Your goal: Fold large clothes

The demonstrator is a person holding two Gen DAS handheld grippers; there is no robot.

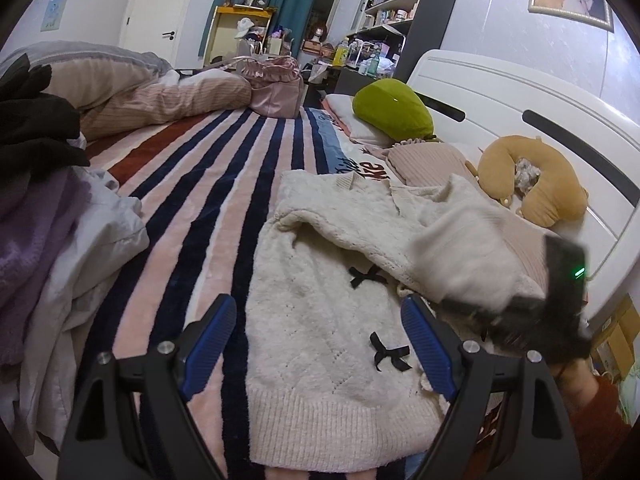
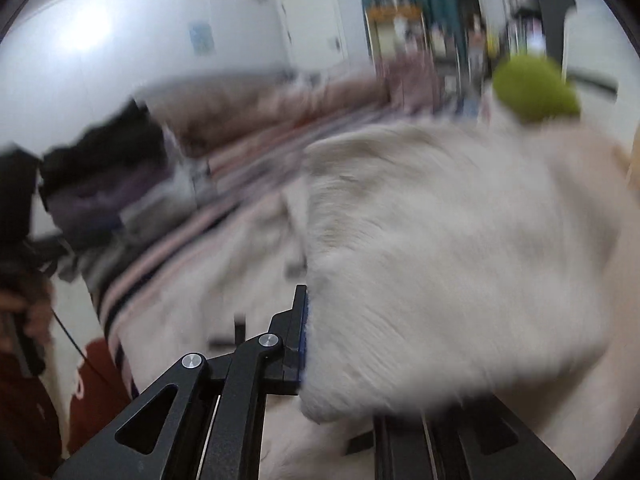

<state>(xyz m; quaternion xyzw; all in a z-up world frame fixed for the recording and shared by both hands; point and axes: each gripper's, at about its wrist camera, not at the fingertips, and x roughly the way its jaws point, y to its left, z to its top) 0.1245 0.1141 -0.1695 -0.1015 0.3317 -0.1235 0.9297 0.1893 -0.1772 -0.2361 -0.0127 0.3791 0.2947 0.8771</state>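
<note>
Under your left gripper (image 1: 320, 344) lies the cream fluffy knit sweater (image 1: 320, 360): soft, fuzzy yarn with an openwork pattern, a ribbed hem, and small black satin-like ribbon bows (image 1: 390, 354) on its front. The gripper's finger pads (image 1: 214, 344) are blue ribbed plastic or rubber, set in matt black plastic arms with shiny metal pivot pins. The striped plush bed blanket (image 1: 208, 200) looks velvety. At the left of the frame you have a lavender fuzzy garment (image 1: 28, 232) and smooth grey cloth. The white headboard (image 1: 520, 120) at upper right is glossy. In your right wrist view, your right gripper (image 2: 306, 340) clamps blurred cream fleece.
</note>
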